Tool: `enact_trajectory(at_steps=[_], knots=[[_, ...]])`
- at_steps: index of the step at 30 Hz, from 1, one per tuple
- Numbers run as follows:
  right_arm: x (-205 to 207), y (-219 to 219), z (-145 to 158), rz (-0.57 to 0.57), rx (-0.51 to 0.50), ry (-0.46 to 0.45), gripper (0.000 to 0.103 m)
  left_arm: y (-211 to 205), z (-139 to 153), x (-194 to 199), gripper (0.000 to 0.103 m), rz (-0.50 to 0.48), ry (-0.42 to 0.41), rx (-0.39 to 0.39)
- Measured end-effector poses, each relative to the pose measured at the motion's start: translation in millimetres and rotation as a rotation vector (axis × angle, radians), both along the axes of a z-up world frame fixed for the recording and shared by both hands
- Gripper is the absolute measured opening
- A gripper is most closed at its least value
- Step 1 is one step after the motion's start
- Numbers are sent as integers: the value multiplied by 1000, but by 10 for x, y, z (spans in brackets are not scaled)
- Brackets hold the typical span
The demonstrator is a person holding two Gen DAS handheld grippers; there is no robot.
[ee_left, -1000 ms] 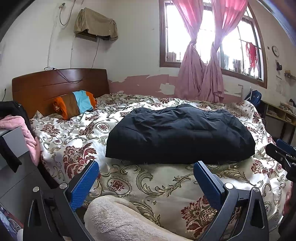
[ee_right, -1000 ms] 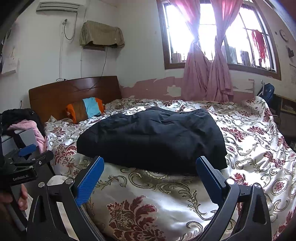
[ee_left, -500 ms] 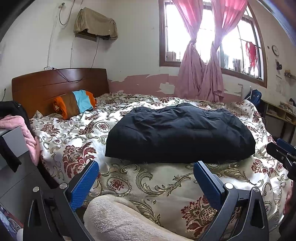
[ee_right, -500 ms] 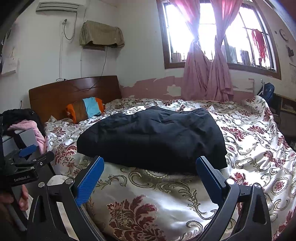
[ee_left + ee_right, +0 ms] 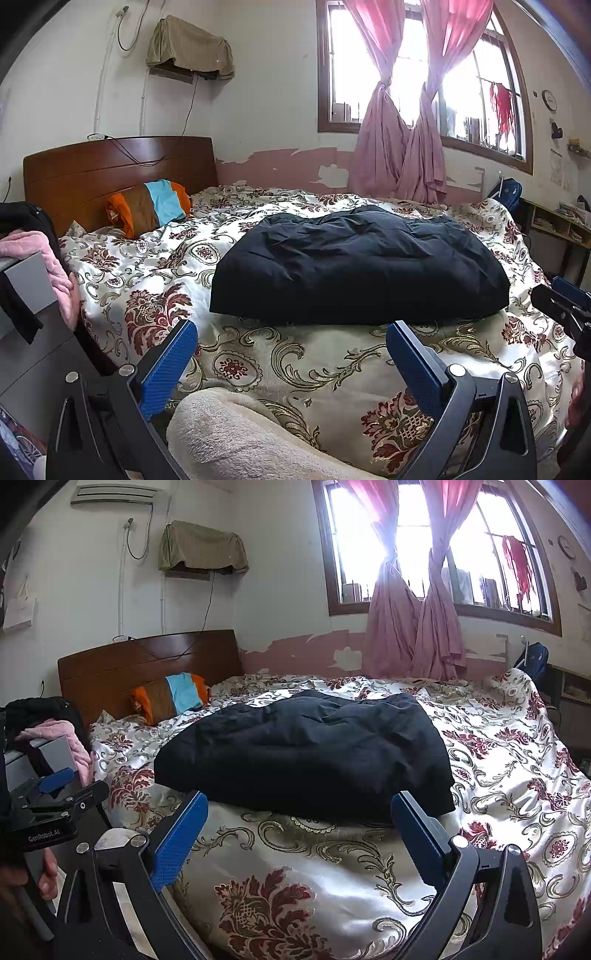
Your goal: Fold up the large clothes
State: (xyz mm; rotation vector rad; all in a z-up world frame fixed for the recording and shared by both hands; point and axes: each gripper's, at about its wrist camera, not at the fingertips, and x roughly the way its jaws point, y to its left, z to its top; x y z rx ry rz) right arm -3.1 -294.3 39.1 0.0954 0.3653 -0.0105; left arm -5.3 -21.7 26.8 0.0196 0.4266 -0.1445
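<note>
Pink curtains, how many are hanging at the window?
2. One pink curtain hangs on the left side of the window, the other pink curtain right beside it; each is knotted in the middle. None looks hidden.

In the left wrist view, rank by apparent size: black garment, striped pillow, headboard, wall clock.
1. black garment
2. headboard, partly hidden and farther off, so this rank is unsure
3. striped pillow
4. wall clock
</note>
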Motion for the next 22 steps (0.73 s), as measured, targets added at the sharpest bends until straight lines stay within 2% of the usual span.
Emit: enact_trajectory(at_steps=[3, 10, 22], knots=[[3, -2, -3, 1, 3, 1, 97, 6, -2, 5, 103, -5, 4, -4], [4, -6, -13, 2, 4, 3, 97, 85, -45, 64, 103, -2, 53, -69], [3, -3, -28, 3, 6, 7, 97, 89, -86, 83, 103, 7, 61, -63]])
